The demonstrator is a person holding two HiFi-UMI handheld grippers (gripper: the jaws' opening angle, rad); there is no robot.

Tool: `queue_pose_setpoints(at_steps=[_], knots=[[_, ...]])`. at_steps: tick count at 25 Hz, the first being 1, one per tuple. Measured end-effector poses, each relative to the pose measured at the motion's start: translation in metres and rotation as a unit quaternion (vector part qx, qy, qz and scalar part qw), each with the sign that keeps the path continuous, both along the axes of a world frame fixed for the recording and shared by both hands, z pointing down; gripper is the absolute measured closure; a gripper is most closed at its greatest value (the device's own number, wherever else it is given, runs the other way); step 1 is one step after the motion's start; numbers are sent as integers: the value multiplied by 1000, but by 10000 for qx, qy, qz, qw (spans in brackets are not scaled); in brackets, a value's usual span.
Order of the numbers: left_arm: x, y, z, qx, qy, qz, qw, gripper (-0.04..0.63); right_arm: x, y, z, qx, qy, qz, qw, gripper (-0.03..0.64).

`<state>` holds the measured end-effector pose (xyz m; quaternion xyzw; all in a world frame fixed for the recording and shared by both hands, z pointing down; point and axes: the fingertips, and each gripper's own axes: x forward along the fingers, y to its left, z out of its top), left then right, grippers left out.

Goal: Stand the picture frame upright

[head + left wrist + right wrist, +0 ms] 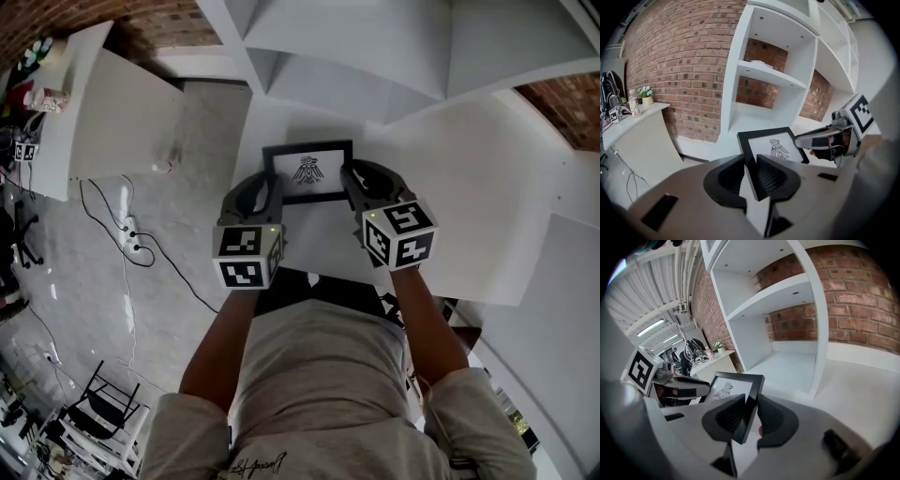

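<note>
The picture frame (307, 173) sits at twelve o'clock from the person's chest, over the white worktop (487, 206). It is held by both side rails. The left gripper (265, 185) has its fingers (726, 176) closed on the nine o'clock rail, and the right gripper (354, 178) has its fingers (778, 418) closed on the three o'clock rail. In each gripper view the black moulding runs straight between the pads, pinched. Holding opposite rails likely lets the pair tip the frame about its lower edge without twisting it, and keeps the bird print facing the person. The frame leans, not yet vertical, and whether its lower edge touches the worktop cannot be told. Just beyond it at twelve o'clock rises the white shelf unit (375, 56) against a brick wall (684, 61). Its divider and bays look like the closest thing the top rail could meet. At nine o'clock a cable and power strip (131, 234) lie on the floor, and a chair (103, 403) stands at seven o'clock, both well apart from the work.
</note>
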<state>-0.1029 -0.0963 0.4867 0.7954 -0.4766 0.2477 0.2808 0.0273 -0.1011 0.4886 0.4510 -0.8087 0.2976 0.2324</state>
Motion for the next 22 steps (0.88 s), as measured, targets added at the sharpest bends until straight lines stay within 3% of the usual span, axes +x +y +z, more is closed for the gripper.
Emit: queue_pose_setpoints(at_steps=[22], knots=[[-17, -68, -17, 518, -23, 451, 9976, 508, -17, -50, -22, 554, -44, 304, 9980, 528]])
